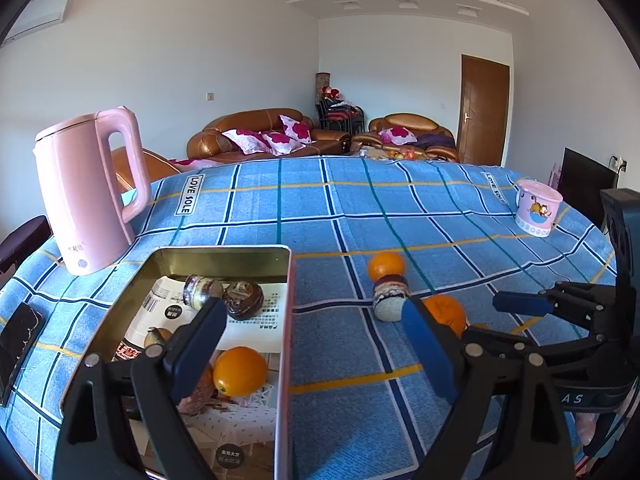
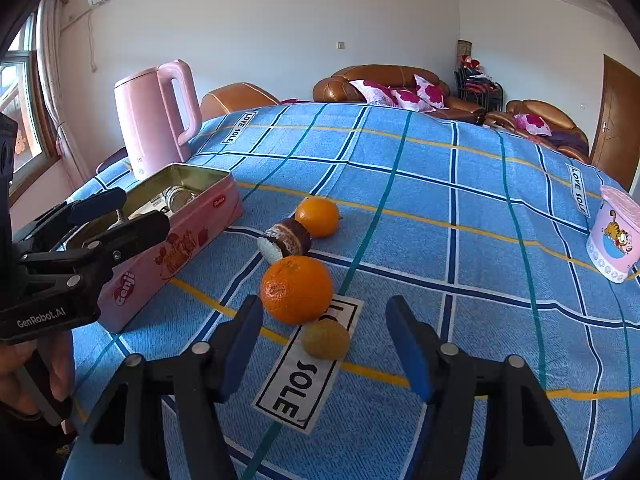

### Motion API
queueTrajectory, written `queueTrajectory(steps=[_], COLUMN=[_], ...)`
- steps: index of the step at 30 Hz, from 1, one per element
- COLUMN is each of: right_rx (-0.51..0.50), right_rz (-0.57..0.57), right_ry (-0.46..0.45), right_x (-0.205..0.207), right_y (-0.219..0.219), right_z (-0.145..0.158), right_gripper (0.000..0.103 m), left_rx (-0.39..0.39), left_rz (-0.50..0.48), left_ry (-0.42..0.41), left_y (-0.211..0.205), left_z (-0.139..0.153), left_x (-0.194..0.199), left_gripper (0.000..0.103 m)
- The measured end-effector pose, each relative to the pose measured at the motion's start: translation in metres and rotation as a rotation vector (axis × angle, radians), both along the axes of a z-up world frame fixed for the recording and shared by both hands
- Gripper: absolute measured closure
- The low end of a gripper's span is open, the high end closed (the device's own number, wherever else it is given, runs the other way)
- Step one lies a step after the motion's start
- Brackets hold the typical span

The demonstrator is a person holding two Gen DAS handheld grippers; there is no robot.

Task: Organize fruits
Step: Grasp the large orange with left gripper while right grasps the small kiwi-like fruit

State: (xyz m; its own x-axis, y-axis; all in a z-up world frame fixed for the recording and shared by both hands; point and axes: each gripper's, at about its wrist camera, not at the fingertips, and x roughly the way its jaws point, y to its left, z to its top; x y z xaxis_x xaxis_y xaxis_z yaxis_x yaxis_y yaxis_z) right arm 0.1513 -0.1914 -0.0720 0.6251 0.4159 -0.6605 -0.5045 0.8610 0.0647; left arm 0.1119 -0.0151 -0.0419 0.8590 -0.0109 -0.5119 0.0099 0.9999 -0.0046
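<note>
A pink tin box (image 1: 285, 344) stands open on the blue checked cloth; an orange (image 1: 240, 371), a small jar (image 1: 202, 292) and a dark round fruit (image 1: 243, 299) lie in it. My left gripper (image 1: 316, 344) is open and empty above the tin's right wall. On the cloth lie a far orange (image 2: 317, 216), a wrapped dark roll (image 2: 285, 242), a near orange (image 2: 297, 289) and a kiwi (image 2: 325, 338). My right gripper (image 2: 324, 346) is open around the kiwi, just behind the near orange. The tin (image 2: 176, 248) and left gripper (image 2: 120, 216) show in the right wrist view.
A pink kettle (image 1: 90, 192) stands behind the tin. A pink lidded cup (image 1: 536, 207) stands at the far right of the table. A black phone (image 1: 18, 344) lies at the left edge. Sofas stand beyond the table.
</note>
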Motion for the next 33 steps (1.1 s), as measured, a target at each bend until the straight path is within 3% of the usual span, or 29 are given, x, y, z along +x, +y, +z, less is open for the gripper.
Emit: queueTrajectory(steps=[4,6,9,14,20,26,29,33], right_rx=[-0.023,-0.044,-0.062,-0.062,0.007,0.013,0.024,0.035], right_rz=[0.030,0.038,0.051,-0.003,-0.116,-0.219,-0.235,-0.233], right_ry=[0.069,0.100,0.092,0.028,-0.031,-0.071,-0.080,-0.065], right_x=[0.008,0.012,0.008,0.003,0.011,0.022,0.022,0.024], right_y=[0.006,0.009,0.011,0.003,-0.020,-0.031,-0.035,-0.038], right_z=[-0.010,-0.015,-0.015,-0.007,0.007,0.010,0.012,0.010], right_gripper=[0.060,0.062,0.073,0.073,0.073,0.073,0.073,0.073], left_rx=[-0.004,-0.002,-0.006,-0.003,-0.006,-0.045,-0.068,-0.064], left_rz=[-0.012,-0.015,-0.020,-0.043,-0.097,-0.159,-0.178,-0.205], left_ry=[0.011,0.013,0.016,0.029,0.060,0.146,0.165,0.207], left_y=[-0.004,-0.005,-0.007,-0.016,-0.036,-0.058,-0.065,-0.077], left_z=[-0.002,-0.002,-0.002,-0.004,-0.007,-0.018,-0.020,-0.025], left_x=[0.003,0.004,0.005,0.009,0.018,0.034,0.037,0.043], left_gripper=[0.012,0.012,0.012,0.012,0.013,0.029,0.032,0.043])
